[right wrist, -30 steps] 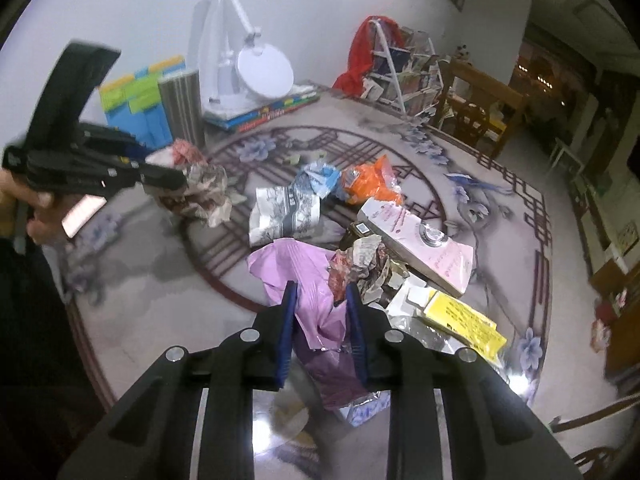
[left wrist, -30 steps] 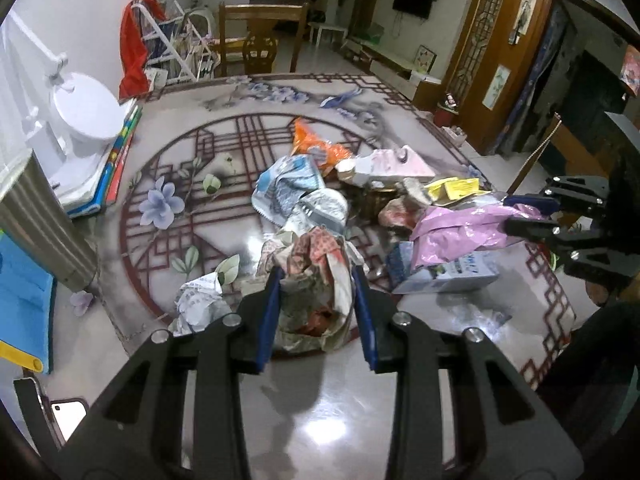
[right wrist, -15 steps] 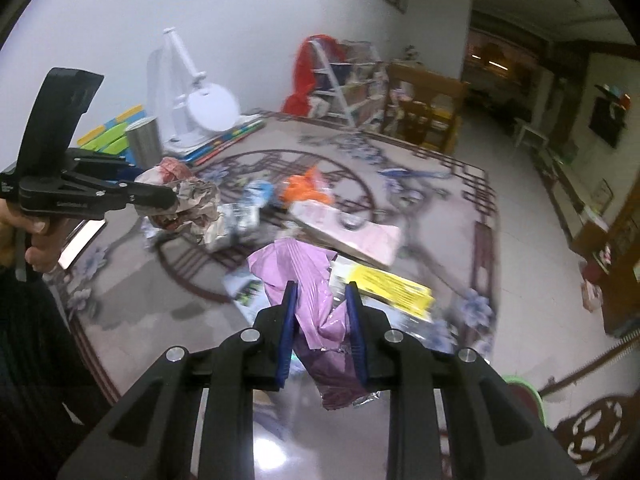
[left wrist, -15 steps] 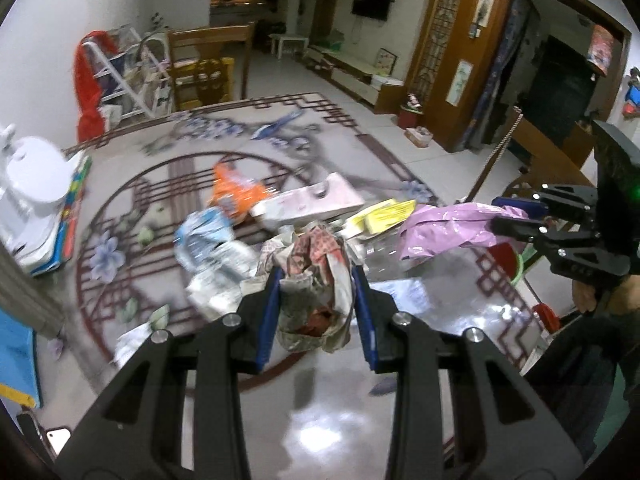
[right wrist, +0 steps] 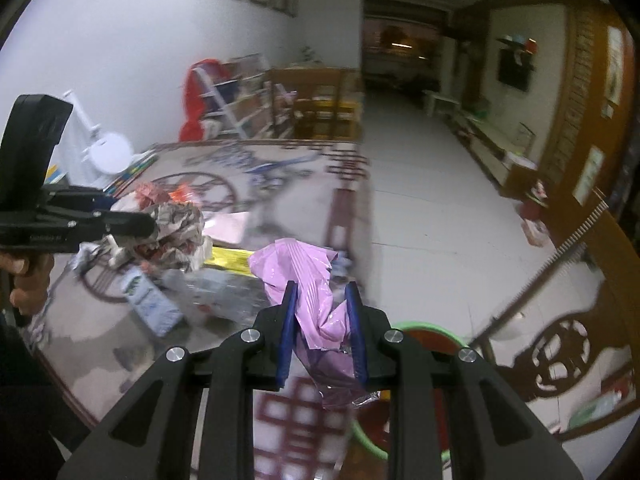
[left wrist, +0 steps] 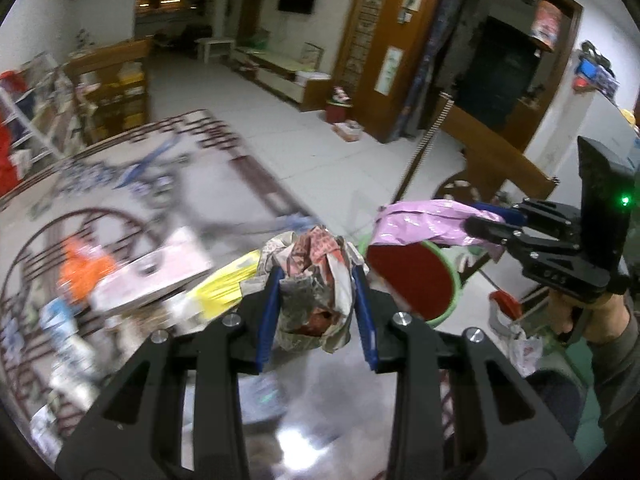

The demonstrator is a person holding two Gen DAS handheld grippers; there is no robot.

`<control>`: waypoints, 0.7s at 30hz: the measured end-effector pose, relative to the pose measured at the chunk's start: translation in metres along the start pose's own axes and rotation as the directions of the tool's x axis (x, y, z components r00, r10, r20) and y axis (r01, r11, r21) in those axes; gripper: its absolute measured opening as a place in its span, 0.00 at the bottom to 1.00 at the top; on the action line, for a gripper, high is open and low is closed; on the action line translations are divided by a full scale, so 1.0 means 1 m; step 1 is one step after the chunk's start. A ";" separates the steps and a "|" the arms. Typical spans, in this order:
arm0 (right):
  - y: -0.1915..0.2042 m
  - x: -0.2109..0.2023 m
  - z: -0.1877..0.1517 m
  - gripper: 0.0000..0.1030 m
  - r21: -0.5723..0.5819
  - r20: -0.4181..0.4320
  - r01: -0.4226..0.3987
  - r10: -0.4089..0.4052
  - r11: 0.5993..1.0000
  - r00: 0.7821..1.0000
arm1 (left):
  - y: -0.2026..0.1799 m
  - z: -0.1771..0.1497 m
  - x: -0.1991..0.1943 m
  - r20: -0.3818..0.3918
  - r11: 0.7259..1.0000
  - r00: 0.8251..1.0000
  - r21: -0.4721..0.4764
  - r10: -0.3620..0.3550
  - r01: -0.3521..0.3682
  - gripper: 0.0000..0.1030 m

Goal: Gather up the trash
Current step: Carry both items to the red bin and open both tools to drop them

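Note:
My left gripper [left wrist: 316,280] is shut on a crumpled wad of printed paper [left wrist: 314,280], held above the table's right edge; the same wad [right wrist: 176,232] shows at the left of the right wrist view. A pink plastic bag [right wrist: 316,300] is clamped in my right gripper [right wrist: 322,296], which is shut on it; in the left wrist view that bag [left wrist: 420,224] hangs over a green-rimmed bin with a red inside [left wrist: 416,280]. The bin's rim [right wrist: 424,326] also appears just beyond the table edge under the right gripper.
On the patterned round table [left wrist: 168,216] lie an orange wrapper [left wrist: 80,264], a pink-white carton [left wrist: 152,276], a yellow packet [left wrist: 224,288] and a blue-white box [right wrist: 150,304]. A wooden chair [right wrist: 560,344] stands right of the bin. A white lamp [right wrist: 108,152] stands at the table's far left.
Both grippers swung right with their loads, from over the trash pile to the table's right edge. The green-rimmed bin has come into view beneath them.

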State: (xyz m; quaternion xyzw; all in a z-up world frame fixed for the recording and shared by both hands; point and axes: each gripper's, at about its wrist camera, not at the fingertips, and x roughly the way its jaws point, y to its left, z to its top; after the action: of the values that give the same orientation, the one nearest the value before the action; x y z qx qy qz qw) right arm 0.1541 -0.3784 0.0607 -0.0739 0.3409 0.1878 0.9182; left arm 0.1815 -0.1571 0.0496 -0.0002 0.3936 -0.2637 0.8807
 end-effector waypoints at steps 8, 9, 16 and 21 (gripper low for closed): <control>-0.072 -0.014 -0.031 0.22 0.118 -0.012 0.090 -0.090 0.989 0.996 | -0.062 0.024 0.067 -0.049 0.993 0.994 0.053 -0.101 0.104 0.32; -0.081 -0.014 -0.036 0.22 0.136 -0.015 0.101 -0.100 0.986 0.995 | -0.068 0.026 0.076 -0.060 0.992 0.992 0.057 -0.110 0.114 0.32; -0.122 -0.003 -0.056 0.22 0.211 -0.044 0.142 -0.136 0.967 0.990 | -0.095 0.032 0.125 -0.125 0.985 0.981 0.069 -0.147 0.157 0.33; -0.139 0.010 -0.067 0.22 0.252 -0.064 0.152 -0.140 0.956 0.988 | -0.111 0.029 0.155 -0.176 0.977 0.966 0.061 -0.192 0.205 0.33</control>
State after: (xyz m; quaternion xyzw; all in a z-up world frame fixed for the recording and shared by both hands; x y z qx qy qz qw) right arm 0.1759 -0.5213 0.0048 0.0159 0.3764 0.0721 0.9235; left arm 0.2353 -0.3308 -0.0150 0.0177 0.4542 -0.3650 0.8125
